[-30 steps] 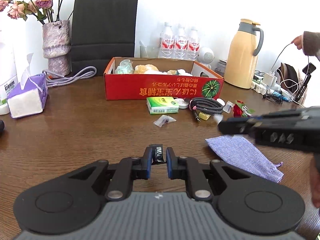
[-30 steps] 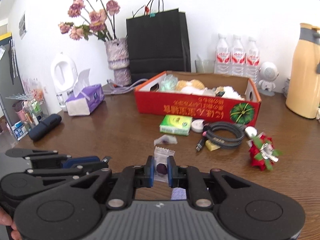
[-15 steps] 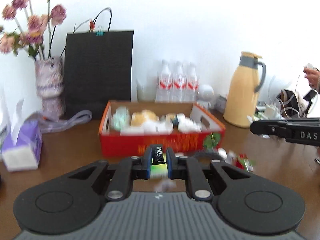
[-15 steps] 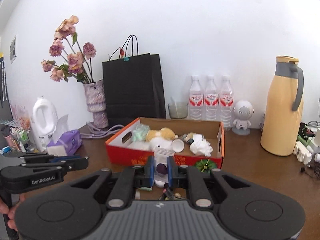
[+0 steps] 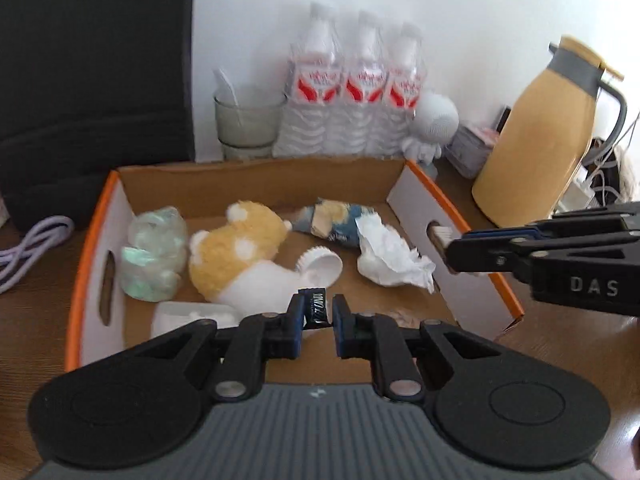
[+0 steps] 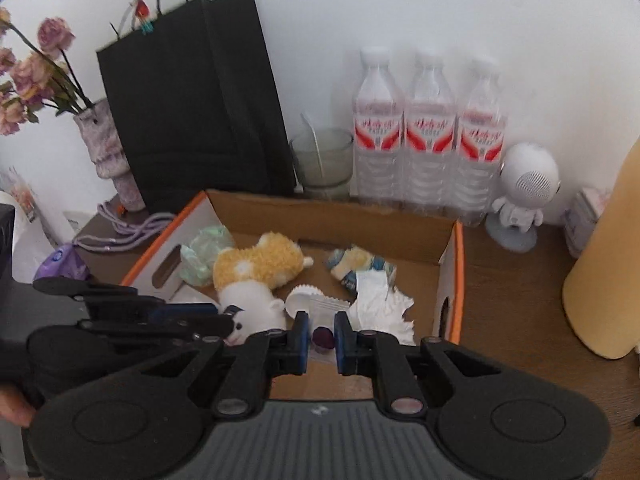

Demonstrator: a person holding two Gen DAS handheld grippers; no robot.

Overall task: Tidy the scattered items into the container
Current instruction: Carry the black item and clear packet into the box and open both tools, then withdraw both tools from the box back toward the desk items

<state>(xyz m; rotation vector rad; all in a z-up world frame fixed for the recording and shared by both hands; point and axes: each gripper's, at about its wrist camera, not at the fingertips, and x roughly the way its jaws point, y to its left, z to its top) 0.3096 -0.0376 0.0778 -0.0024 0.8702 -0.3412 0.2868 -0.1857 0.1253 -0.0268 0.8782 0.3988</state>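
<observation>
Left gripper: the left gripper (image 5: 317, 317) hangs over the near end of the cardboard box (image 5: 256, 178), jaws pinched on a small black sachet (image 5: 315, 307) with white lettering.
Right gripper: the right gripper (image 6: 321, 338) is over the same box, jaws clamped on a clear packet with a dark purple sweet (image 6: 322, 337) inside.
Side by side: in the left wrist view the right gripper reaches in from the right, above the box's right wall.
Box: orange-edged, open-topped, on a brown wooden table (image 5: 36, 292), with a hand slot in each end wall.
Inside the box: a yellow and white plush toy (image 5: 236, 250), a pale green plastic bundle (image 5: 154, 254), a white fluted paper cup (image 5: 320, 266) on its side, crumpled white paper (image 5: 390, 258), and a blue and yellow wrapper (image 5: 334, 222).
Behind the box: a black paper bag (image 6: 192, 100), a glass tumbler (image 6: 322, 162), three water bottles (image 6: 430, 136), a white robot figurine (image 6: 522, 192).
Right of the box: a tan thermos jug (image 5: 538, 136).
</observation>
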